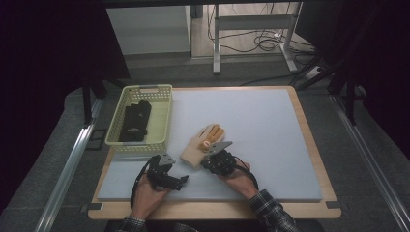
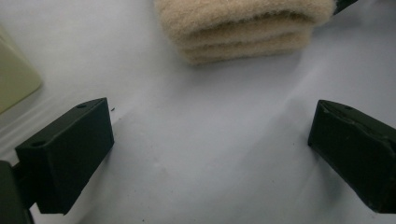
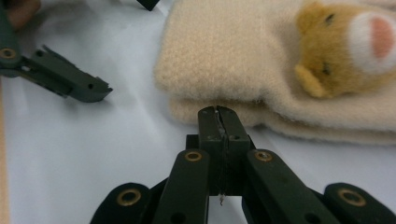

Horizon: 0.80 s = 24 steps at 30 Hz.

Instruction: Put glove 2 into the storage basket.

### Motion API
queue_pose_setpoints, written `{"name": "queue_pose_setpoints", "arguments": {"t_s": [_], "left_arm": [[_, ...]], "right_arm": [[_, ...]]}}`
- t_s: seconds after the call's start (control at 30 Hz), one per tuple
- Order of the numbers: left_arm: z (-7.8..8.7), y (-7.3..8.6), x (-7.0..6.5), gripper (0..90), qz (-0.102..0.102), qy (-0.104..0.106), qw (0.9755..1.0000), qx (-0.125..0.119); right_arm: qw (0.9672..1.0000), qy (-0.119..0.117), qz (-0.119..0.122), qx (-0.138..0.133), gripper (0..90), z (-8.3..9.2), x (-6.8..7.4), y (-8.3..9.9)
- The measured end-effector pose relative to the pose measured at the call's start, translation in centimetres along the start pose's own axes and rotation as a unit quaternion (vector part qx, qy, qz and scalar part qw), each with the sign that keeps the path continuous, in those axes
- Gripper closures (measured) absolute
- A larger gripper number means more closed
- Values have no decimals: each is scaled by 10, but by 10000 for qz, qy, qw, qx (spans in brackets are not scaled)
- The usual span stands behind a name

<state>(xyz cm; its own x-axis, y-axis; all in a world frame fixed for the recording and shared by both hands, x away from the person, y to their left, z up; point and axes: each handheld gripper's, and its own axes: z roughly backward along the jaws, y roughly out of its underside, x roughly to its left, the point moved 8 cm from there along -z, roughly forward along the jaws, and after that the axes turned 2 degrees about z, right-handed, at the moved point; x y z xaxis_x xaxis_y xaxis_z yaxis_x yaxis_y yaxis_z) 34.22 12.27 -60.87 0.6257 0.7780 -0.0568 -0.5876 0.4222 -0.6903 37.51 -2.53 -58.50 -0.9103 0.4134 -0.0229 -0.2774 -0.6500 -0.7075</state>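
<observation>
A beige fleece glove (image 1: 202, 142) with an orange bear face (image 3: 345, 46) on it lies folded on the grey mat (image 1: 261, 125), right of the basket. My right gripper (image 1: 207, 160) is shut, and in the right gripper view its tip (image 3: 218, 114) touches the near edge of the glove (image 3: 233, 51); I see nothing between the jaws. My left gripper (image 1: 170, 170) rests on the mat left of the glove's cuff. Its jaws stand wide open (image 2: 215, 126) with bare mat between them and the glove cuff (image 2: 243, 28) a little way ahead.
A pale yellow-green basket (image 1: 162, 116) stands at the mat's back left with black gloves (image 1: 135, 121) in it; its wall (image 2: 14, 79) shows at the left of the left gripper view. The left gripper's jaw (image 3: 60, 79) lies left of the right one.
</observation>
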Motion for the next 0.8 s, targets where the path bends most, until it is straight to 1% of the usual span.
{"name": "queue_pose_setpoints", "arguments": {"t_s": [0.07,0.13,0.23,0.33,0.47,0.6,0.7,0.8], "left_arm": [[0,0,0,5,25,-1,10000,9],[0,0,0,4,27,-1,10000,13],[0,0,0,4,34,1,10000,9],[0,0,0,1,62,11,10000,11],[0,0,0,2,61,10,10000,14],[0,0,0,3,51,11,10000,22],[0,0,-1,2,75,-3,10000,20],[0,-1,-2,0,86,-26,9999,61]], "right_arm": [[10000,21,15,-29,850,4,0,1],[9999,94,55,-42,820,10,-1,2],[9998,196,85,-39,753,20,-4,6],[9993,370,76,-33,666,32,-10,15],[9986,510,-95,-53,561,46,-20,26],[9970,721,-263,-24,451,61,-34,43],[9951,902,-391,54,366,71,-46,57],[9923,1130,-482,132,306,81,-59,72]]}}
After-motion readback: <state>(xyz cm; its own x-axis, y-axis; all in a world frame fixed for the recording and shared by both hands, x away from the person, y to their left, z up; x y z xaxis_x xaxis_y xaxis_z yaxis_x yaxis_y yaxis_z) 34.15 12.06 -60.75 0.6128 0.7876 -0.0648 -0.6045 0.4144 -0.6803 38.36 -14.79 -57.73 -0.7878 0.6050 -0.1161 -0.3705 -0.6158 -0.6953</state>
